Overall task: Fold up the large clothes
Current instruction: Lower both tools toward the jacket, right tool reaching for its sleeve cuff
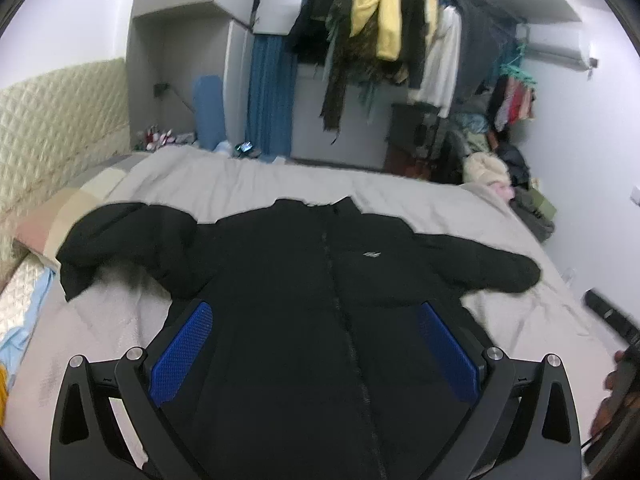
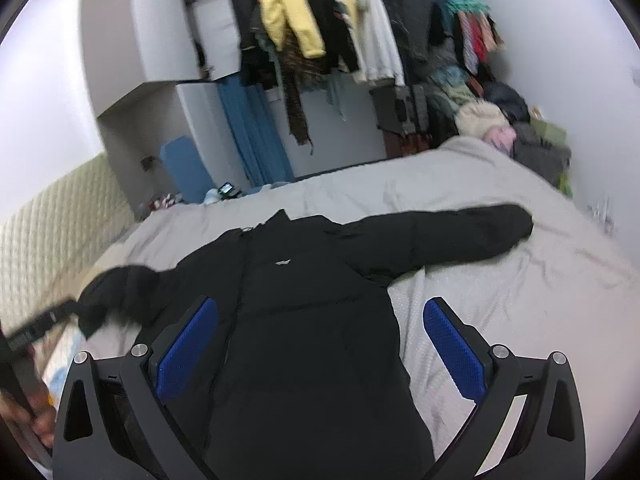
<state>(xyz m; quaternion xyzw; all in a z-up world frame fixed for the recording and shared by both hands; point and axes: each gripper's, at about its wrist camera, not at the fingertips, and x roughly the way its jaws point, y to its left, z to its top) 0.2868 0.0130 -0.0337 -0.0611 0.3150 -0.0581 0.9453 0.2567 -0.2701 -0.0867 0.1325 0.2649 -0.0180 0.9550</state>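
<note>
A large black zip-up jacket [image 1: 288, 272] lies front up on the grey bed sheet [image 1: 248, 184], collar away from me, both sleeves spread out. Its left sleeve [image 1: 116, 236] is bunched; its right sleeve [image 1: 492, 268] lies straight. My left gripper [image 1: 316, 344] is open and empty, hovering over the jacket's lower body. In the right wrist view the jacket [image 2: 304, 320] lies on the sheet [image 2: 500, 300] and my right gripper [image 2: 320, 348] is open and empty above its lower right side. The other gripper shows at that view's left edge [image 2: 36, 328].
A padded cream headboard [image 1: 52, 128] lines the left side. A rack of hanging clothes [image 1: 384, 28] and a clothes pile [image 1: 500, 164] stand beyond the bed's far side. A blue panel [image 1: 208, 112] and small items sit at the far left corner.
</note>
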